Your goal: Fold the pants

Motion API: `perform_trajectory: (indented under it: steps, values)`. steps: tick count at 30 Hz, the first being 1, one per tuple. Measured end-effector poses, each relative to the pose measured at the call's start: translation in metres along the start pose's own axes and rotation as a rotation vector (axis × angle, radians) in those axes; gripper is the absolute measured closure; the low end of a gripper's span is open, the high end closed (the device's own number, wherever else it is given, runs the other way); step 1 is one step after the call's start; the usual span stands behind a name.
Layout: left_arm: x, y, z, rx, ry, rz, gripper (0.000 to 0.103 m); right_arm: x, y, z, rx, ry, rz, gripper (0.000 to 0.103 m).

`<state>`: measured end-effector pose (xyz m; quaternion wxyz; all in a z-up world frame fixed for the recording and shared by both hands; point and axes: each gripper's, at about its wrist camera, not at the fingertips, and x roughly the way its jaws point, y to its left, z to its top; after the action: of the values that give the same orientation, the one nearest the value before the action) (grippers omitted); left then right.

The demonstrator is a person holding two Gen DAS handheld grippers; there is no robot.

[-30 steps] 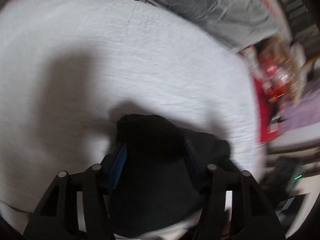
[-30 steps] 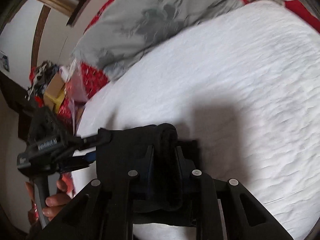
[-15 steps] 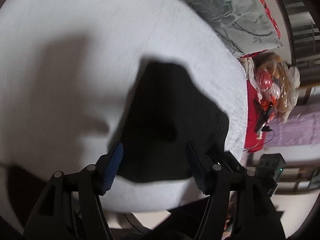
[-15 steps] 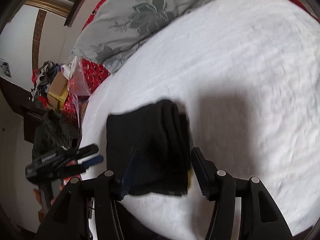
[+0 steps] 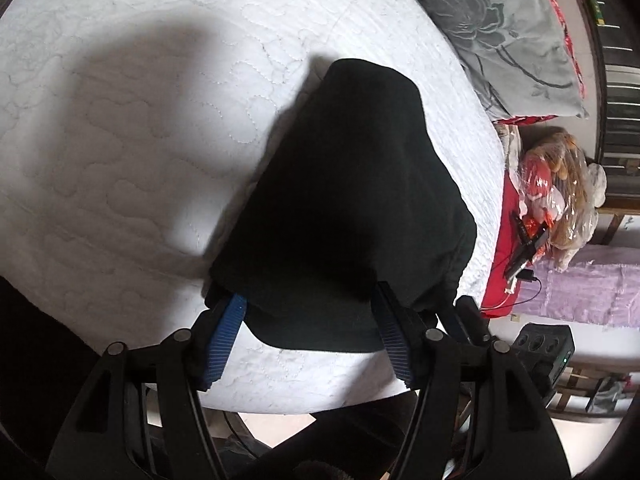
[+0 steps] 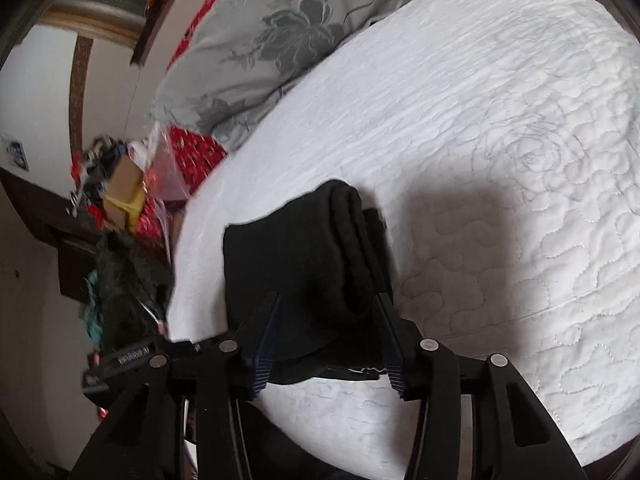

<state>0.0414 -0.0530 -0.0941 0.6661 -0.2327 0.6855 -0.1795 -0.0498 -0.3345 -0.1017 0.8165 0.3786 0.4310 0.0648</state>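
The black pants (image 5: 344, 208) lie folded in a compact stack near the front edge of my white quilted bed (image 5: 132, 128). My left tongs (image 5: 310, 338) and right tongs (image 6: 326, 344) both gape wide, holding nothing. Folding looks essentially finished.

Solid black folded fabric pants (image 5: 344, 200), no print on them, sit at the near edge of the white quilted bed cover (image 5: 140, 120), which is stitched in tone-on-tone cloud swirls and a rose outline. Along the far edge lies a grey pillow with a darker grey flower print (image 6: 280, 40). Bright red sheet (image 5: 502, 248) shows at the bed's right edge. The black left gripper (image 5: 310, 332) and black right gripper (image 6: 328, 344) both carry ribbed blue pads (image 5: 224, 338).
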Motion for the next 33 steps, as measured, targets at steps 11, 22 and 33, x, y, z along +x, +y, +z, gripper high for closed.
perform_trajectory:
  steps: [11,22,33]
  values:
    - [0.004,0.001,0.006,-0.03,0.024,0.004,0.04,0.016,0.002,0.006,-0.033,0.052,-0.094,0.073]
    - [-0.009,-0.008,-0.008,0.067,0.023,0.069,0.074,-0.024,-0.003,0.001,0.089,0.02,0.101,0.093]
    - [-0.014,-0.013,-0.014,0.192,0.074,0.065,0.074,-0.011,-0.015,-0.012,0.044,0.046,-0.016,0.084]
